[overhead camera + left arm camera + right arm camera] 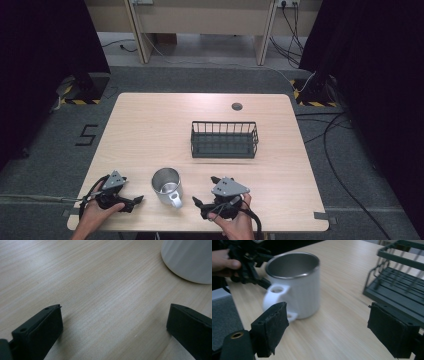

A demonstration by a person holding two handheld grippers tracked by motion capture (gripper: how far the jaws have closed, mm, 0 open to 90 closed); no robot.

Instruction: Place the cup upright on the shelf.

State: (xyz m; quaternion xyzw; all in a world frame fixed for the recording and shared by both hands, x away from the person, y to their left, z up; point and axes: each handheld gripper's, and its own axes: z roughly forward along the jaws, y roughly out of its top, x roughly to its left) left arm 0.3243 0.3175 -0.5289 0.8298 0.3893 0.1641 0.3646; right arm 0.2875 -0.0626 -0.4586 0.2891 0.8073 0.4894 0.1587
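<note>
Mug (pixel 167 186) is standing upright near the table's (pixel 150 125) front edge, between both grippers. Right gripper (pixel 325 331) and left gripper (pixel 115 322) are gaping wide, empty. Risk: a jaw clipping the handle (pixel 277 293), tipping it.

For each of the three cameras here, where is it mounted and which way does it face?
High view: above the near table edge, looking forward and down on the mug, wire basket, both hands and grippers.
Left gripper view: rides the left gripper, facing the tabletop and the mug's base; open jaws show.
Right gripper view: rides the right gripper, facing mug, basket and left gripper; open jaws show.
Shared: the mug.
</note>
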